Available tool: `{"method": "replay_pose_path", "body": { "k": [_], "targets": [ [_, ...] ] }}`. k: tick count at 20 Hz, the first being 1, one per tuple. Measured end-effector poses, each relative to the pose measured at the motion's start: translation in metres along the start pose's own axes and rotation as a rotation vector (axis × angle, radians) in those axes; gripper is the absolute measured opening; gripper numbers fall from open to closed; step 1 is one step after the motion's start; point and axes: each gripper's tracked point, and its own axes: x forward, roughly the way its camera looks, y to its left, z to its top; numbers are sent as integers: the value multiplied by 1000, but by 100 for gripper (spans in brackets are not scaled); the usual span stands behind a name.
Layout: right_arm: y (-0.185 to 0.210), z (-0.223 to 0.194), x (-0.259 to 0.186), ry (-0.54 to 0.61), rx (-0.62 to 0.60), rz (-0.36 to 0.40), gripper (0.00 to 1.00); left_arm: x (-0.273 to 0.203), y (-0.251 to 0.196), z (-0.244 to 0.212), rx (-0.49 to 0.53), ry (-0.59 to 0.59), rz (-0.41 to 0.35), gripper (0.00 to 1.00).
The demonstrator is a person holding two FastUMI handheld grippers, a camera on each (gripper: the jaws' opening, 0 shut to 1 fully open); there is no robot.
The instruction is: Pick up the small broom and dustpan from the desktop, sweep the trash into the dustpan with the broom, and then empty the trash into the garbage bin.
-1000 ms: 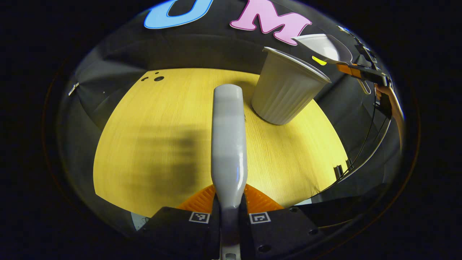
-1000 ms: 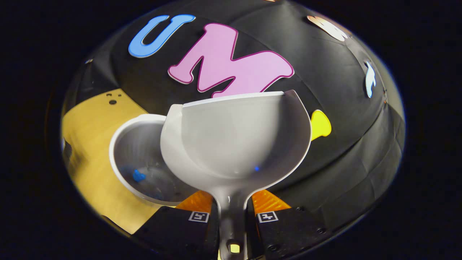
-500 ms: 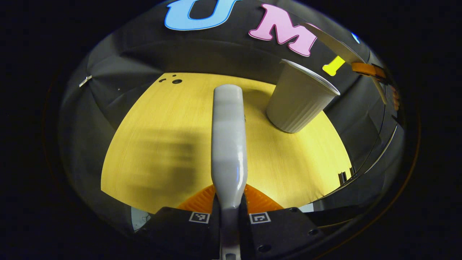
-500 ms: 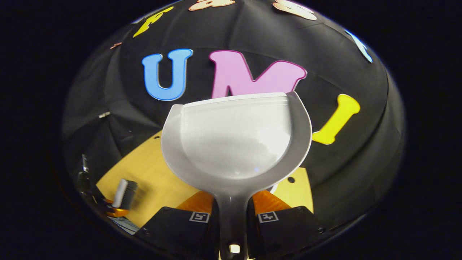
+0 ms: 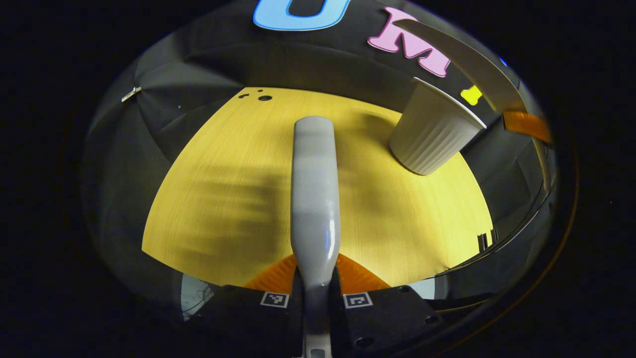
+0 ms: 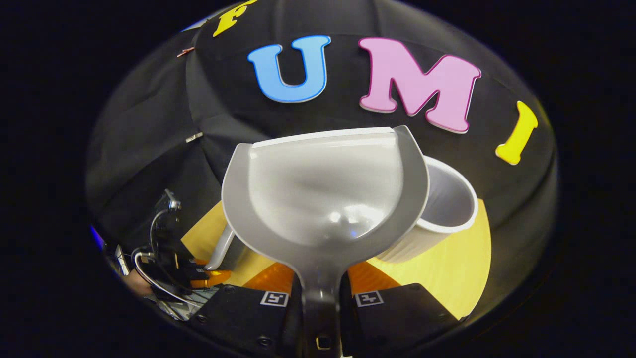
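Observation:
My left gripper is shut on the small broom's grey handle, which runs straight ahead above the wooden desktop. My right gripper is shut on the handle of the pale dustpan, held up roughly level with nothing visible inside it. The white ribbed garbage bin stands on the desktop just behind the pan's right side. In the left gripper view the bin is at the upper right, with the dustpan above it. The broom head and left gripper sit low at the left.
Black cloth walls close the desk on the far and left sides. Small dark holes mark the desktop's far edge. Cables trail by the left gripper. The desk's right edge lies close to the bin.
The dustpan has come off the bin's mouth and swung left, so the bin now stands behind its right side. The left gripper with the broom has drifted left, away from the bin.

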Motion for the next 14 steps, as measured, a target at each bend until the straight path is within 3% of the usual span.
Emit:
{"method": "replay_pose_path", "body": {
  "k": [1,4,6,7,8,9,13,14],
  "targets": [
    [3,-16,7,34,1,5,33,3,4,-4,-16,10,2,29],
    [7,-68,23,123,23,-3,28,16,13,-8,-32,35,10,25],
    [12,-95,33,175,61,3,34,29,18,-7,-24,53,19,22],
    [14,-109,36,199,82,5,39,35,21,-5,-18,64,22,29],
    [15,-122,40,224,100,2,34,44,22,-2,-10,76,29,29],
    [13,-131,43,247,116,-3,34,49,23,-3,1,85,37,25],
    [1,-161,65,330,150,-48,34,86,34,8,81,133,80,29],
    [1,-164,66,343,166,-51,34,91,34,9,96,147,89,25]
  ]
}}
